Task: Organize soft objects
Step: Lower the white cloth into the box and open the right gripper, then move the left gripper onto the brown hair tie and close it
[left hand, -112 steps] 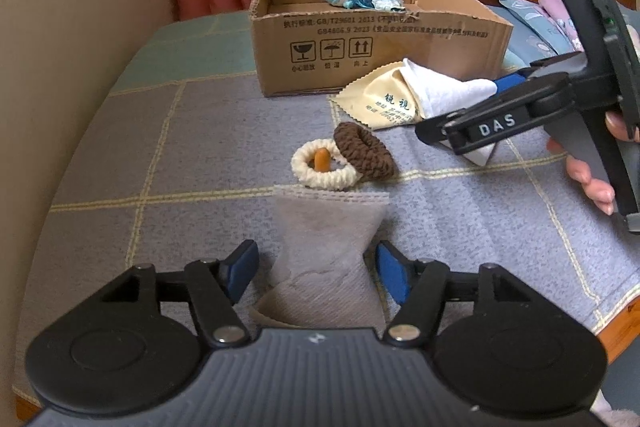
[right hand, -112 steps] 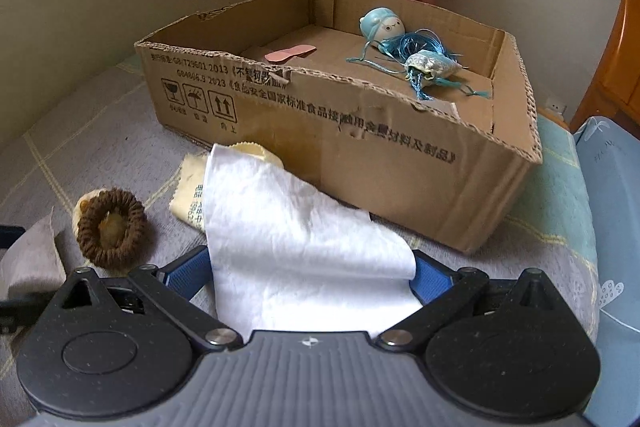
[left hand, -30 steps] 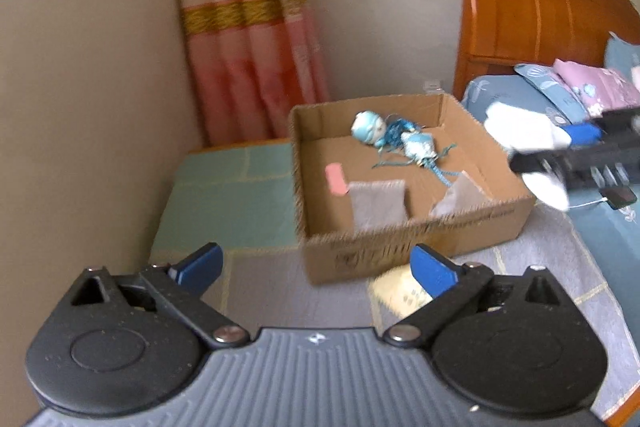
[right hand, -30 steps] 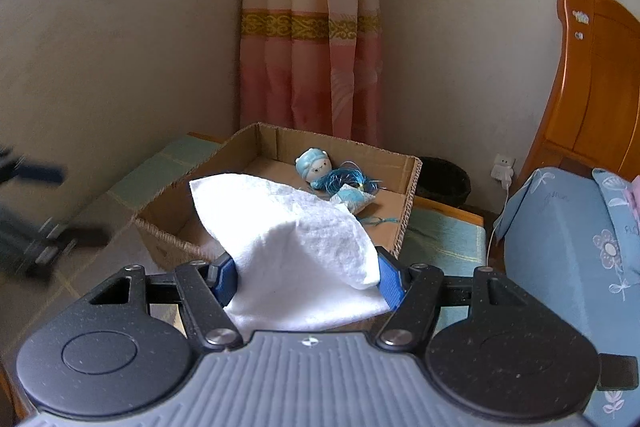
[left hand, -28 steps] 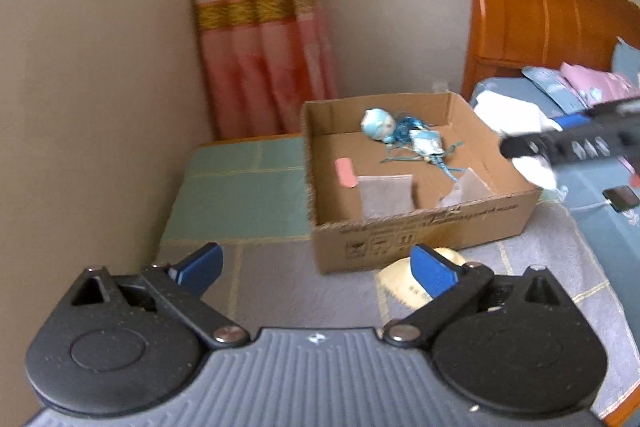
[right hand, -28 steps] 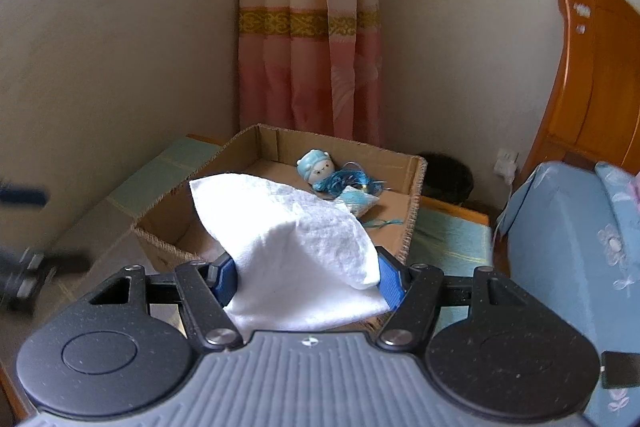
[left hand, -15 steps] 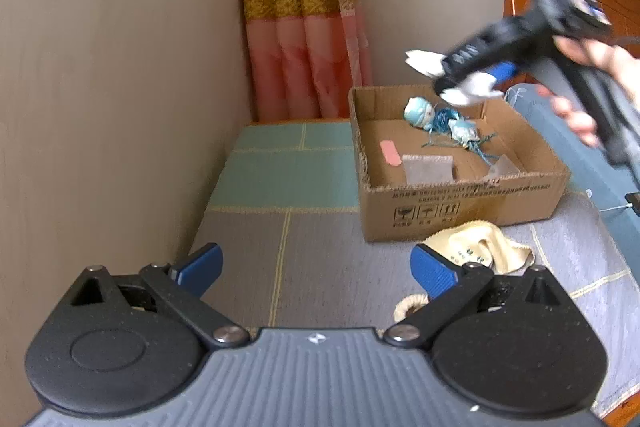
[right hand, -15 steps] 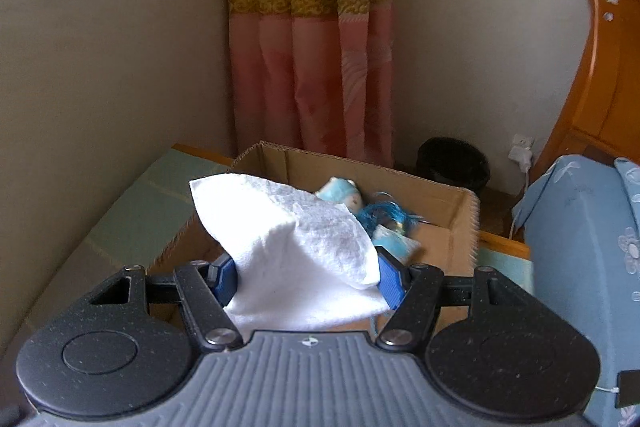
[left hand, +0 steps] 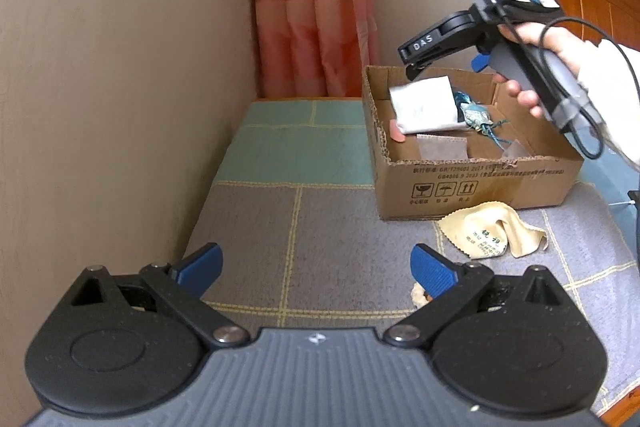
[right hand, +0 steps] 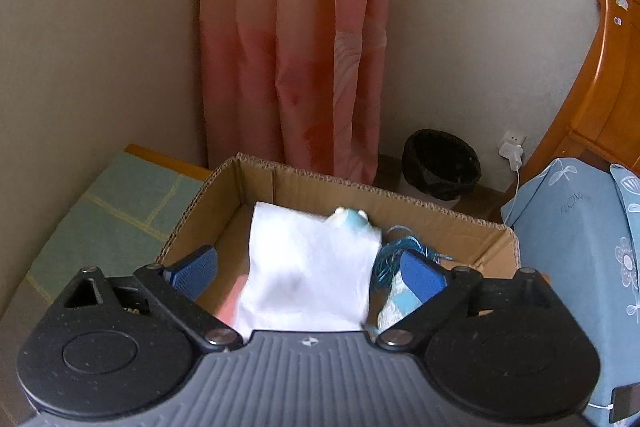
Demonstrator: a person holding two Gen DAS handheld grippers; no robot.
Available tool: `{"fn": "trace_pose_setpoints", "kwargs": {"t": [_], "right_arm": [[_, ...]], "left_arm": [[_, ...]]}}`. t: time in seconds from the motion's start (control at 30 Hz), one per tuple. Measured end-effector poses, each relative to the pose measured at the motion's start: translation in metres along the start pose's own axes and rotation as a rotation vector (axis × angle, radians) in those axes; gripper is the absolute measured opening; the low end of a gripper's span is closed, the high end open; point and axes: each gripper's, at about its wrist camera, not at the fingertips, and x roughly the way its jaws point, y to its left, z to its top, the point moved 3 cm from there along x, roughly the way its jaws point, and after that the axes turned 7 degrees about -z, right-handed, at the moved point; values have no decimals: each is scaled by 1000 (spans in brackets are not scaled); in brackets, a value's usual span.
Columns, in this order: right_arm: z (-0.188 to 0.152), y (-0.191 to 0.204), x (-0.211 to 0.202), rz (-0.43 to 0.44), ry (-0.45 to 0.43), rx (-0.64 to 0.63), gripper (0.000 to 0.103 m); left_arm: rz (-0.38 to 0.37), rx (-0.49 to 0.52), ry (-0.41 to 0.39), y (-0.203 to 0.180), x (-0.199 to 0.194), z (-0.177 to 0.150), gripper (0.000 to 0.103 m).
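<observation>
White cloth: no longer pinched, now loose over cardboard box. Right claw: jaws opening, pads clear of cloth. Left claw: spread, empty, as before.

Black claw with blue pads, white "DAS" lettering, pale sleeve.

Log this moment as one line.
right tool: jaws opening, off white cloth | cloth: over cardboard box | left tool: open, empty
</observation>
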Motion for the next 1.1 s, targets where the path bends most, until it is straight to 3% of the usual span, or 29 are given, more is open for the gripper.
{"fn": "trace_pose_setpoints", "kwargs": {"t": [0.37, 0.67, 0.83, 1.1], "right_arm": [[-32, -11, -79, 41, -66, 3, 103], [-99, -14, -142, 73, -100, 2, 103], [-141, -11, -148, 67, -98, 16, 103], [-194, -1, -112, 35, -5, 41, 103]], "left_arm": [[0, 30, -14, -7, -18, -9, 100], [-7, 57, 13, -17, -24, -26, 100], [-13, 66, 25, -21, -24, -32, 100], [-3, 37, 38, -15, -20, -34, 100]]}}
